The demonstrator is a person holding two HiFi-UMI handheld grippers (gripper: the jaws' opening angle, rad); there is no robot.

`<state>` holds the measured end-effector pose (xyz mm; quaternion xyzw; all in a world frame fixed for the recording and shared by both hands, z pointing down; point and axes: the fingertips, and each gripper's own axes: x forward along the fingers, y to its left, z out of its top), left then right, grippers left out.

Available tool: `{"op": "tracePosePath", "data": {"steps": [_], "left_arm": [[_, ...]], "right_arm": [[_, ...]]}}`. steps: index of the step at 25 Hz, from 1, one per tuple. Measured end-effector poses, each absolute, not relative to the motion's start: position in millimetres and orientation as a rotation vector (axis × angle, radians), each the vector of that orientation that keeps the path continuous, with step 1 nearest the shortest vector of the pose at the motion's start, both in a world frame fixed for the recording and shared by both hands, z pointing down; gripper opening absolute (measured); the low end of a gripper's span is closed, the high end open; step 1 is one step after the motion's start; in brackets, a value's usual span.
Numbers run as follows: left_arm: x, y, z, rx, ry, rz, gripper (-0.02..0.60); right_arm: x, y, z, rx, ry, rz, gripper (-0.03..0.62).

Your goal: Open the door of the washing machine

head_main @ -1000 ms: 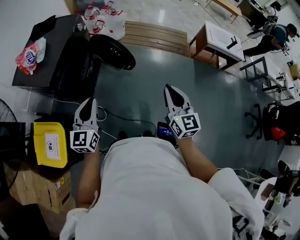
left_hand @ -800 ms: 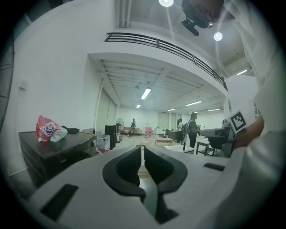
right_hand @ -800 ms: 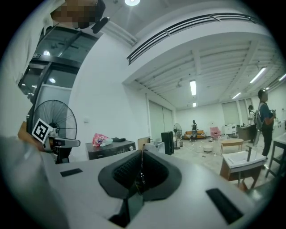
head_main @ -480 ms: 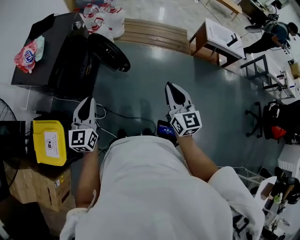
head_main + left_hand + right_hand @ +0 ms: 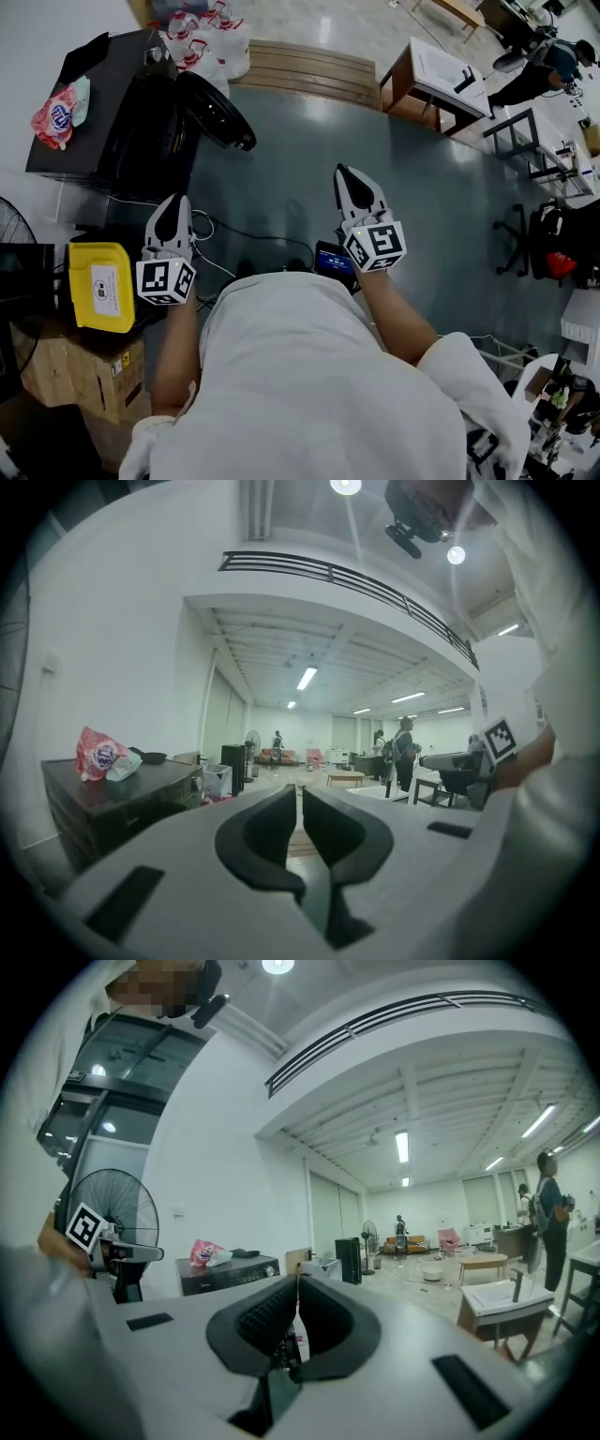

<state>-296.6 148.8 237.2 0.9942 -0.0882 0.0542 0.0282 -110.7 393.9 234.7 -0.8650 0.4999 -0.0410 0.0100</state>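
Note:
The dark washing machine (image 5: 103, 112) stands at the upper left of the head view. Its round black door (image 5: 217, 111) hangs swung out over the grey floor. Both grippers hover in the air well short of it and touch nothing. My left gripper (image 5: 174, 208) is shut and empty, its jaws meeting tip to tip (image 5: 300, 794). My right gripper (image 5: 347, 174) is further right, also shut with nothing in it (image 5: 298, 1279). The machine shows low at the left in the left gripper view (image 5: 122, 803) and at centre-left in the right gripper view (image 5: 230, 1269).
A pink bag (image 5: 58, 111) lies on the machine's top. A yellow box (image 5: 98, 286) sits on a cardboard carton (image 5: 70, 370) near my left arm, with a fan (image 5: 9, 230) beside it. Cables (image 5: 248, 234) trail on the floor. A wooden pallet (image 5: 305, 73), a table (image 5: 436, 89) and an office chair (image 5: 516, 246) stand further off.
The round door looks narrower now than a second ago, turned more edge-on. My right gripper has drifted slightly to the right. The left gripper has stayed put.

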Motion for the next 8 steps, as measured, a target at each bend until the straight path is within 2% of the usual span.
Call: {"op": "tracePosePath", "data": {"steps": [8], "left_arm": [[-293, 164, 239, 3.052, -0.277, 0.167, 0.029]], "right_arm": [[-107, 411, 239, -2.682, 1.562, -0.141, 0.034]]}}
